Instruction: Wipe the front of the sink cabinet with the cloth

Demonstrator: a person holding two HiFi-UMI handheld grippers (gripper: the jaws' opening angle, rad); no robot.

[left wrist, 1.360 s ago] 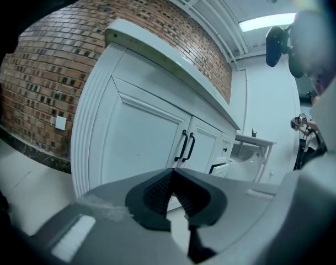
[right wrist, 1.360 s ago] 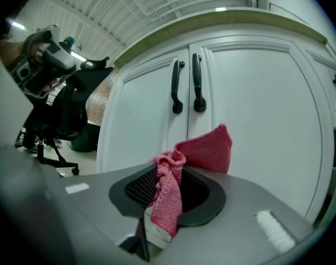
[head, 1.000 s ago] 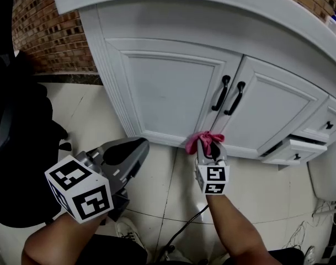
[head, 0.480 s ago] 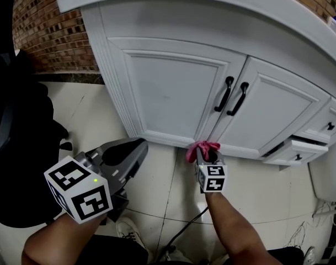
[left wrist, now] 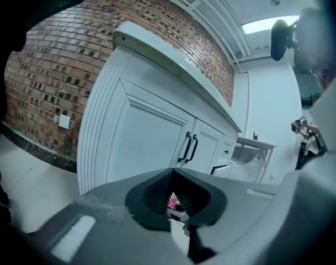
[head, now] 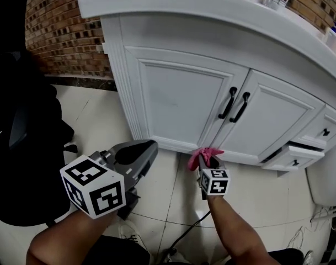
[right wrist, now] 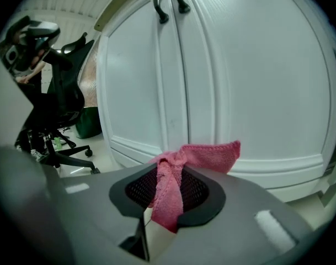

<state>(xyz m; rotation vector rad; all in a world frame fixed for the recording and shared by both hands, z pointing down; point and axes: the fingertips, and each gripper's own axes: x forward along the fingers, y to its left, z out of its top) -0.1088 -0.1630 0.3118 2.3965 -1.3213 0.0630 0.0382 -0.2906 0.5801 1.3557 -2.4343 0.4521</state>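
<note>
The white sink cabinet (head: 179,98) fills the upper head view, with two doors carrying black handles (head: 229,102). My right gripper (head: 208,160) is shut on a pink cloth (head: 203,154), low at the cabinet's bottom rail below where the doors meet. In the right gripper view the cloth (right wrist: 203,158) bunches out of the right gripper (right wrist: 170,173) right in front of the bottom rail (right wrist: 289,164); whether it touches is unclear. My left gripper (head: 148,150) hangs shut and empty over the floor, left of the cloth and short of the cabinet (left wrist: 145,142).
A small drawer (head: 293,154) at the cabinet's lower right stands partly open. A black office chair (head: 21,148) is at the left by the brick wall (head: 63,37). A dark cable (head: 184,231) lies on the tiled floor. A white fixture (head: 326,175) sits far right.
The head view has shifted, so the cabinet sits further right. The right gripper with the cloth has slid slightly down along the cabinet's bottom edge. The left gripper has barely moved.
</note>
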